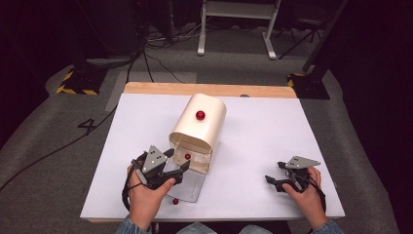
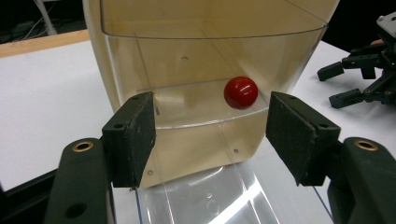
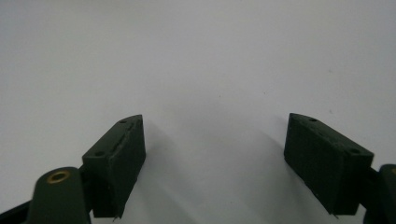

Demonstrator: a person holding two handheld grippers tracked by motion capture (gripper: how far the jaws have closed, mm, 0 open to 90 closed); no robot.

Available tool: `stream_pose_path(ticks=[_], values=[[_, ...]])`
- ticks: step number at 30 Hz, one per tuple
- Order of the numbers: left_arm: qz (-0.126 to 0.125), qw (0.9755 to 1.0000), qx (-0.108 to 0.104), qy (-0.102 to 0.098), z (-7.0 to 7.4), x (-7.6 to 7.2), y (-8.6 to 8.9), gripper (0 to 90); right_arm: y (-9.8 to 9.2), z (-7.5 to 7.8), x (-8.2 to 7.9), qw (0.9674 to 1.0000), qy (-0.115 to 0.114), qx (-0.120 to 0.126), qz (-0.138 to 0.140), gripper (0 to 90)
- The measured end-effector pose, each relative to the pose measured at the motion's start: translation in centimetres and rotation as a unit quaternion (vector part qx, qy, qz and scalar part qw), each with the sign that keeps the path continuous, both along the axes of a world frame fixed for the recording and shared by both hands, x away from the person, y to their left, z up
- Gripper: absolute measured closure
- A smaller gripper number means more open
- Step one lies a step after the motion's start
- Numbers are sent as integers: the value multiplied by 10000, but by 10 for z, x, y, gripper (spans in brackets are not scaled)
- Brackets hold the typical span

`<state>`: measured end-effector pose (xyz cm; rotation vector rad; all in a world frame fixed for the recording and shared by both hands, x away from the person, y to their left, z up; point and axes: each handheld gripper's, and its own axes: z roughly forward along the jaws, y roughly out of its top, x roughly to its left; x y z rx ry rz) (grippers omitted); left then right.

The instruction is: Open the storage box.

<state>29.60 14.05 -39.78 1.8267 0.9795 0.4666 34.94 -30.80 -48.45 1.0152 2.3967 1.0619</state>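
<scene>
Two grippers, left and right, gape empty; we see the cream bin cut off our view behind it, on the white table above grey carpet.

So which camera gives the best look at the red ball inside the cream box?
The left gripper view: the red ball sits large and sharp on a clear shelf inside the cream box. The high view shows it as a small dot.

We take this for a lab or recording studio: black curtains, cables across grey carpet, hazard-striped stand bases, and a white-topped counter.
</scene>
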Motion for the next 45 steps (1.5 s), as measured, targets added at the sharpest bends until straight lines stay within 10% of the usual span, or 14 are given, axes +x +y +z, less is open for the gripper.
stream_pose_path(ticks=[14,27,45], values=[[214,9993,67,-301,7,-6,-4,429,0,0,0,10000,-7,-3,-2,210],[263,9981,67,-552,0,-12,-25,725,0,0,0,10000,-3,-4,-2,210],[401,9964,246,-702,-4,-26,-25,734,0,0,0,10000,0,-3,-2,210]])
